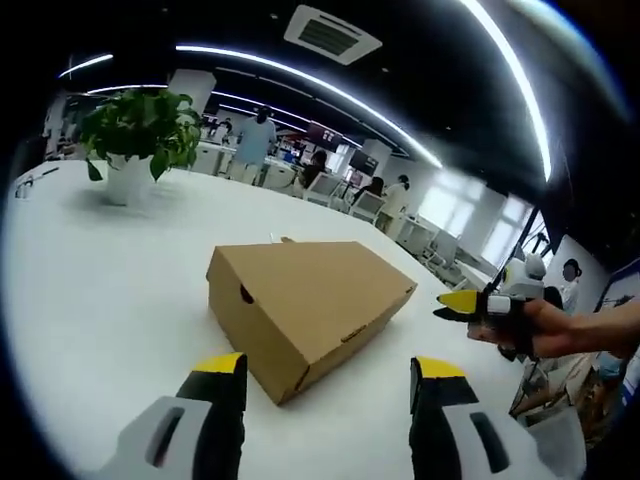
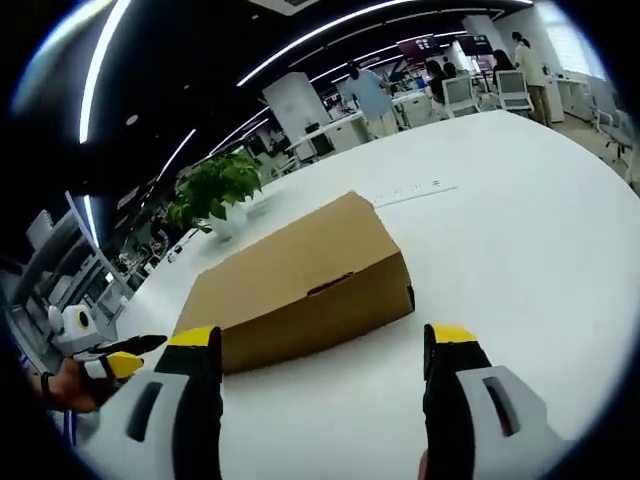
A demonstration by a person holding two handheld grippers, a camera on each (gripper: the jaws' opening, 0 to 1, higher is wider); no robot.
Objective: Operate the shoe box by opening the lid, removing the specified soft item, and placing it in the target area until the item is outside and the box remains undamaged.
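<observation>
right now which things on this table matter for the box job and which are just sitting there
For the job:
- shoe box, lid shut, on the white table
- left tongs, open, facing the box
- right tongs, open, facing the box

Just there:
- potted plant at the far side of the table
- office desks and people in the background

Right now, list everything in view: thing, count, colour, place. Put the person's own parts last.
shoe box: one, brown cardboard, lid closed, middle of the table.
table: one, white, under the box.
potted plant: one, green leaves in a white pot, on the table beyond the box.
office chairs: several, white, past the table's far edge.
people: several, standing or seated in the background.
ceiling lights: several long white strips overhead.
left gripper: one, yellow-tipped, jaws apart, short of the box.
right gripper: one, yellow-tipped, jaws apart, short of the box.
</observation>
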